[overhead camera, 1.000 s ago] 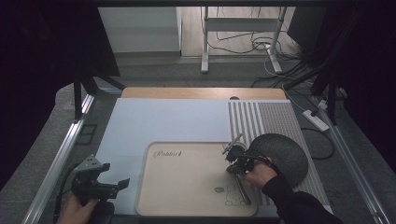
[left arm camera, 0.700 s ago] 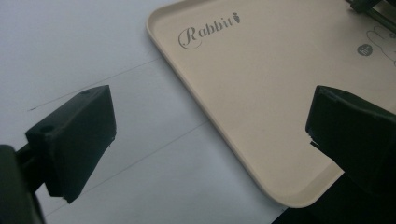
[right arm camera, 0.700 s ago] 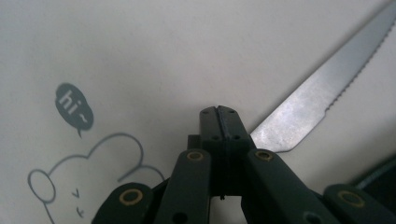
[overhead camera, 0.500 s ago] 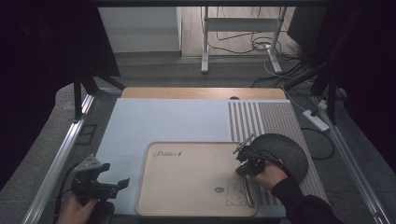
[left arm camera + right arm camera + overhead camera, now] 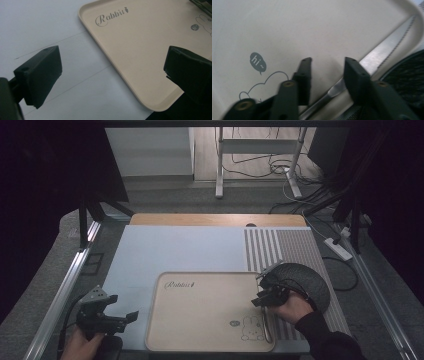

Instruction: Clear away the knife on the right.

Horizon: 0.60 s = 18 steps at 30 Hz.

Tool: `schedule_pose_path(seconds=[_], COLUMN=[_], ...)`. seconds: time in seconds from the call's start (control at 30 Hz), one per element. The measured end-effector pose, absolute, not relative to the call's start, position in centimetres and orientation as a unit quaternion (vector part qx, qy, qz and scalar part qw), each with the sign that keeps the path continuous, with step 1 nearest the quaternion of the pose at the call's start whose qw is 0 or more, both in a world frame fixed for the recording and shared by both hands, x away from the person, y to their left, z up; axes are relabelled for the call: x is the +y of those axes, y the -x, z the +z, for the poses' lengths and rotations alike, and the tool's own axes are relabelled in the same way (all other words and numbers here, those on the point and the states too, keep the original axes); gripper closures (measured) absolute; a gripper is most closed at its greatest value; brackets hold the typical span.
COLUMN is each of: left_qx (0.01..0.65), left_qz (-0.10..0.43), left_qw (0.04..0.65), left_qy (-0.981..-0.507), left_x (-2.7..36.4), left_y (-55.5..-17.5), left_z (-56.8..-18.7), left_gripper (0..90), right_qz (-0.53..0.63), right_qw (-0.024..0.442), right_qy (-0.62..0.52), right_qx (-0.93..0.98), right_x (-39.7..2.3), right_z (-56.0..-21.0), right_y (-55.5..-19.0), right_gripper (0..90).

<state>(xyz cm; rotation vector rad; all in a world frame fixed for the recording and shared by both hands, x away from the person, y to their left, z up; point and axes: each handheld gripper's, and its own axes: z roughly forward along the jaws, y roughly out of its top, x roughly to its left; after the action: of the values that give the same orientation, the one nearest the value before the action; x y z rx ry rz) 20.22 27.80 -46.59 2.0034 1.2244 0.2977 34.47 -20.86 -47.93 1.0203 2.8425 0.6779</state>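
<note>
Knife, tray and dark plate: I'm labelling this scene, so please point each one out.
Knife (image 5: 384,51): right gripper view, on the serrated blade.
Tray (image 5: 200,315): high view, on its bare beige floor.
Dark plate (image 5: 307,280): high view, on its top surface, right of the tray.

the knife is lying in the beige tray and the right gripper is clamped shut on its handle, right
Not quite. The knife does lie in the beige tray, but the right gripper is not clamped on it: the right gripper view shows its fingers apart, just opened, the knife between them.
</note>
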Motion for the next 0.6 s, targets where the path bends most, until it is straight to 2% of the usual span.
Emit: schedule_pose_path(seconds=[0.03,0.07,0.1,0.2,0.3,0.4,0.47,0.6], left_qx=[0.479,0.479,0.479,0.479,0.479,0.479,0.478,0.479], left_qz=[0.117,0.117,0.116,0.116,0.116,0.116,0.116,0.116], left_qw=[0.378,0.378,0.378,0.379,0.379,0.379,0.378,0.378], left_qy=[-0.784,-0.784,-0.784,-0.783,-0.783,-0.784,-0.784,-0.784], left_x=[27.8,27.8,27.8,27.8,27.8,27.8,27.9,27.9], left_y=[-20.2,-20.2,-20.2,-20.2,-20.2,-20.2,-20.2,-20.2], left_z=[-46.6,-46.6,-46.6,-46.6,-46.6,-46.6,-46.6,-46.6], left_gripper=[2.8,2.8,2.8,2.8,2.8,2.8,2.8,2.8], right_qz=[0.223,0.238,0.238,0.245,0.253,0.264,0.277,0.286], right_qw=[0.028,0.033,0.033,0.061,0.060,0.079,0.092,0.105], right_qy=[-0.330,-0.331,-0.331,-0.338,-0.338,-0.337,-0.348,-0.359], right_qx=[0.917,0.913,0.913,0.906,0.905,0.900,0.891,0.882], right_x=[-21.0,-21.2,-21.2,-21.7,-22.2,-23.2,-24.5,-25.6], right_z=[-47.8,-47.4,-47.4,-46.7,-46.4,-46.0,-45.6,-45.3], right_y=[-34.4,-34.1,-34.1,-33.5,-33.1,-32.5,-32.0,-31.4], right_gripper=[47.6,33.2,33.2,14.9,12.1,9.3,3.4,2.5])
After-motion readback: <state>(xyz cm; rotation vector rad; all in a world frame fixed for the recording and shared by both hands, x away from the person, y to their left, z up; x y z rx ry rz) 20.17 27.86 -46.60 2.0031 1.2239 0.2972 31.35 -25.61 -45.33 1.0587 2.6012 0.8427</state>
